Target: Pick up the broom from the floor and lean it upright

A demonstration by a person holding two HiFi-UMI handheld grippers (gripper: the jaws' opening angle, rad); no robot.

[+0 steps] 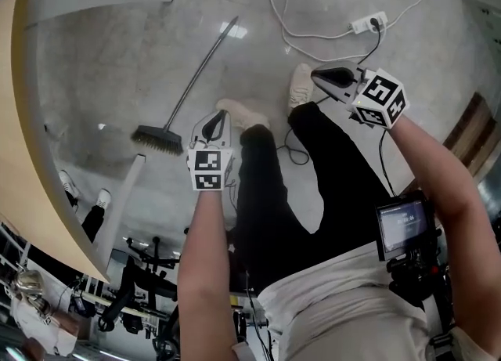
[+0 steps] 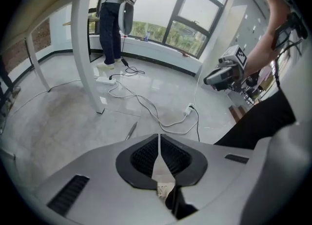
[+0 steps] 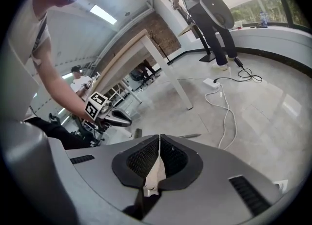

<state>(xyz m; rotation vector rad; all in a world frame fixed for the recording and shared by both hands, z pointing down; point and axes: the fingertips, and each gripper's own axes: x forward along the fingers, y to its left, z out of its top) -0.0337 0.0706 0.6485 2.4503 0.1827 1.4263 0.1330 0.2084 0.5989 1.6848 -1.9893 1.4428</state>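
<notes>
Slim grey-handled broom (image 1: 192, 85) with dark bristles lies flat; left hand-held gripper (image 1: 215, 117) and right hand-held gripper (image 1: 316, 76) are closed, empty.

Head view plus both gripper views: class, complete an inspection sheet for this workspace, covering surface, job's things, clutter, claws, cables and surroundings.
Surface: grey polished floor.
Job's things: broom lying flat on the floor, untouched.
Clutter: nothing seen.
Claws: left claw and right claw both shut, empty, above the floor.
Cables: white cable running to a power strip; black cable leaving it.
Surroundings: wooden table, windows, another person standing.
</notes>
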